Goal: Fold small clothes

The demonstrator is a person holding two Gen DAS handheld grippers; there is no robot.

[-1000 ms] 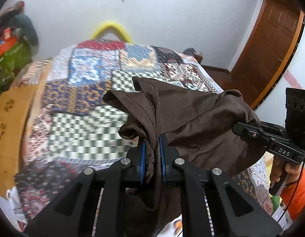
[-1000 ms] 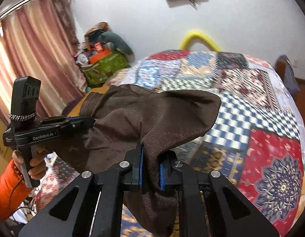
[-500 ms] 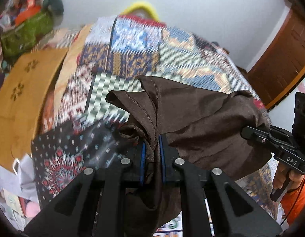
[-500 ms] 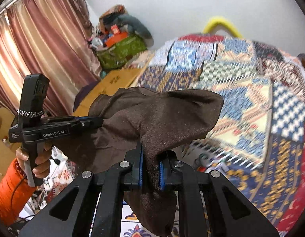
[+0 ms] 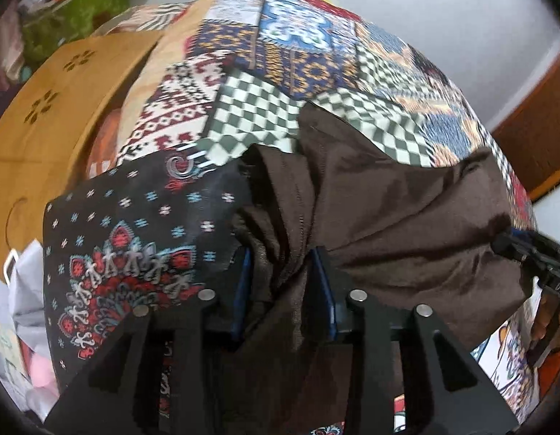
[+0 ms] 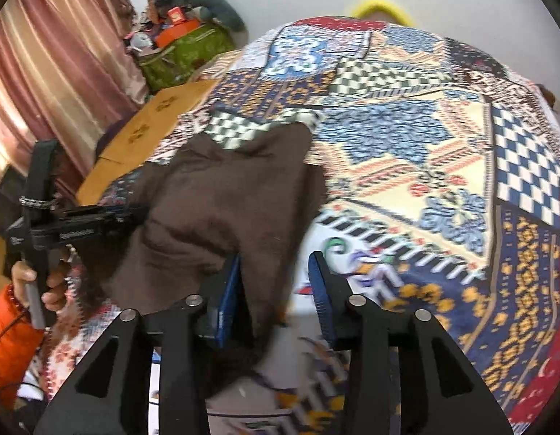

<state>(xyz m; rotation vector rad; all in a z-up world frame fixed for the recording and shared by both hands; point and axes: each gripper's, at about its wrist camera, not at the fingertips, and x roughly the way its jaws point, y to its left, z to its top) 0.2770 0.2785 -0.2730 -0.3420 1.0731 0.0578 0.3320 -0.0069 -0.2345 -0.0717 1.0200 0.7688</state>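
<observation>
patchwork bedspread [image 6: 424,166] | brown garment [image 5: 388,210] between both grippers' opening fingers [image 6: 318,282], unclamped

The left gripper [image 5: 285,290] points steeply downward, its jaws opening; its blue pads [image 5: 243,290] stand apart with brown cloth [image 5: 388,217] bunched between them, filling the gap and touching both. The right gripper [image 6: 276,290] also tilts down with its jaws opening; the cloth lies against its left pad only, and the right pad [image 6: 321,297] stands clear. From the right wrist view, the left hand [image 6: 44,282], in an orange sleeve [image 6: 8,330], wraps the upright handle of its gripper. From the left wrist view, the fingers of the right hand [image 5: 550,322] show at the frame edge, curled on the other handle.
</observation>
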